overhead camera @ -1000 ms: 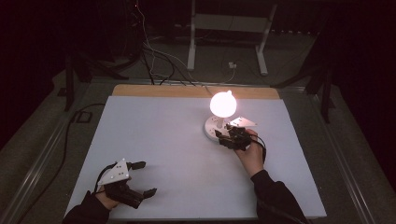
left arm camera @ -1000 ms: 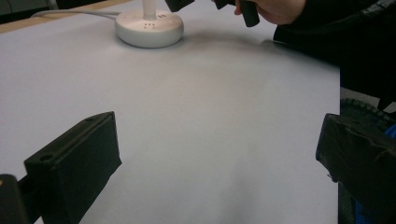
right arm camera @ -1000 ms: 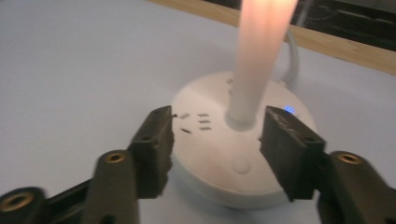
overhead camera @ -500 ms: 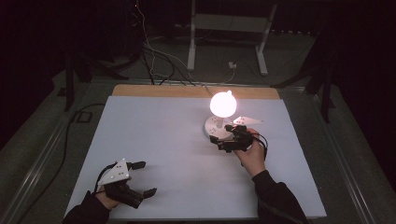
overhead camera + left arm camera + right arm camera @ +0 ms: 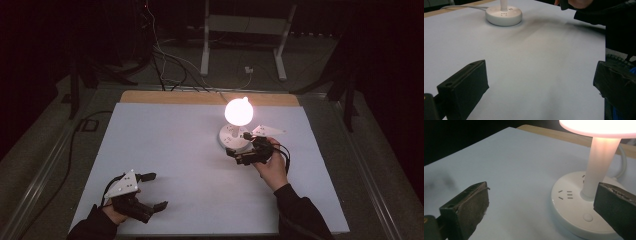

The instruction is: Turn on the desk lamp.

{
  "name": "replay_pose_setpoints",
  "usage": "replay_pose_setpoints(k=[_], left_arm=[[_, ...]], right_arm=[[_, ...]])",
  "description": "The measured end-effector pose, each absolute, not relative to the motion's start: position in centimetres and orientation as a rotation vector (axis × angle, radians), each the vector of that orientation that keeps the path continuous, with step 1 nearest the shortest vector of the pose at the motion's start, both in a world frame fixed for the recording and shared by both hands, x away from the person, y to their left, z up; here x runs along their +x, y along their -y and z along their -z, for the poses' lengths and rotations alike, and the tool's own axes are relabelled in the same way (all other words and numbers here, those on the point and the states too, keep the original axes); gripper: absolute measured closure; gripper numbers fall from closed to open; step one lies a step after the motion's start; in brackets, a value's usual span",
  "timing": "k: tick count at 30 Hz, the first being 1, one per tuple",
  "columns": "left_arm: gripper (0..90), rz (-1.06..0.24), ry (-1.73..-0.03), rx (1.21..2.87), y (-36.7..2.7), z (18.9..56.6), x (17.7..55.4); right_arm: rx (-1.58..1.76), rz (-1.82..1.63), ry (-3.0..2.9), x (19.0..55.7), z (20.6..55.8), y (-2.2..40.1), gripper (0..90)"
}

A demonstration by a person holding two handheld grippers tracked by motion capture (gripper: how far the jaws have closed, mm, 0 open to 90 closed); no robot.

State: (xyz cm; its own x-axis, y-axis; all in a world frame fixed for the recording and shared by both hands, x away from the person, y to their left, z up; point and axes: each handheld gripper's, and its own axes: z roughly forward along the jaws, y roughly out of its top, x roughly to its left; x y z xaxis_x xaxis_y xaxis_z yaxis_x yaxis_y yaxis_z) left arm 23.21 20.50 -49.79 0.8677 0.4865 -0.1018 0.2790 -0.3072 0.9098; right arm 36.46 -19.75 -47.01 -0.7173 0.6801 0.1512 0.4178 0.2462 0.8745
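My grippers are working beside a glowing white lamp (image 5: 237, 120) on a white-covered table (image 5: 170, 145).

The lamp's smooth round base (image 5: 584, 217) is sitting toward the far right edge, its slim stem carrying the lit head. I am holding my right gripper (image 5: 239, 150) wide open just beside that base, and my left gripper (image 5: 152, 191) wide open at the near left corner.
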Motion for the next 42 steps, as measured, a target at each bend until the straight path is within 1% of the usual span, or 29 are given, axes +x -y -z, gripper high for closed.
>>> replay_pose_setpoints(k=[8,17,28,42], left_arm=[[0.2,-0.227,-0.559,1.913,-20.5,49.7,23.2],[0.2,-0.231,-0.559,1.910,-20.5,49.7,23.1],[0.2,-0.229,-0.560,1.911,-20.5,49.7,23.2],[0.2,-0.230,-0.562,1.914,-20.5,49.8,23.2]], right_arm=[[0.998,-1.462,-2.256,35.3,46.5,20.6,0.0],[1.002,-1.441,-2.266,33.7,46.8,22.2,0.0],[1.012,-1.362,-2.305,31.7,47.8,24.1,0.0],[1.034,-1.341,-2.307,28.6,48.8,26.7,0.0]])
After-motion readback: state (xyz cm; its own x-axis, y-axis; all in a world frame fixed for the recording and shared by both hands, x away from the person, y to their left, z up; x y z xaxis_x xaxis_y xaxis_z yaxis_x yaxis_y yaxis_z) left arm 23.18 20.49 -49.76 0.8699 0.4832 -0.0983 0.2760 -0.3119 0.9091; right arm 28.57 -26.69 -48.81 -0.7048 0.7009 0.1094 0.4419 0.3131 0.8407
